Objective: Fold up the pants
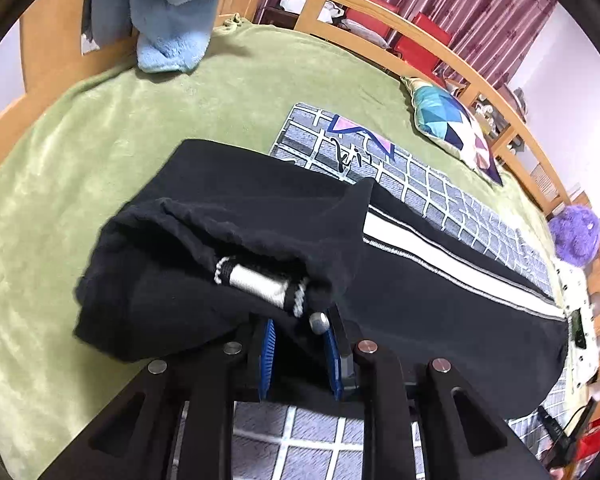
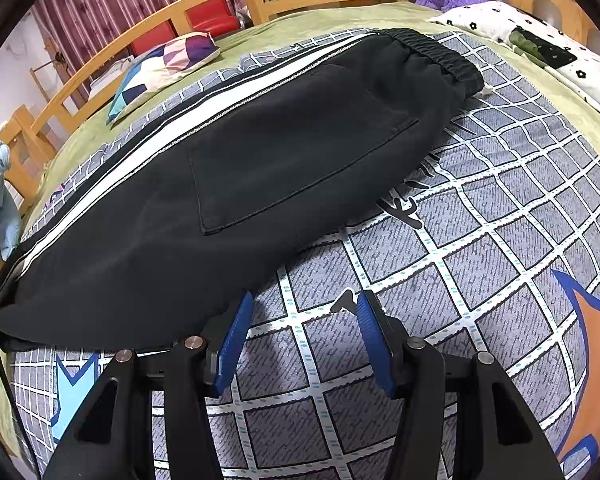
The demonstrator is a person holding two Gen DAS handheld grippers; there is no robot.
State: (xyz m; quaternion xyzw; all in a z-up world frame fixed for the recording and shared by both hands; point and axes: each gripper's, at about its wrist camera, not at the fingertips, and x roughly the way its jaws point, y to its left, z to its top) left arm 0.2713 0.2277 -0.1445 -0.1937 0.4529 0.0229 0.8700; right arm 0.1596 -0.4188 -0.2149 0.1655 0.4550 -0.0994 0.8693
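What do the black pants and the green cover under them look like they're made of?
Pants: probably a soft matte knit, like sweatpants; the surface looks dull and slightly fuzzy, with a gathered elastic waistband and a white side stripe. Green cover: likely plush fleece; it has a velvety, patchy sheen.

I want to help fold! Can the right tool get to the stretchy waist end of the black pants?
Probably yes. The right tool is open and holds nothing, and the waistband lies in plain sight on the grid blanket with nothing over it. It would have to travel up the pants first.
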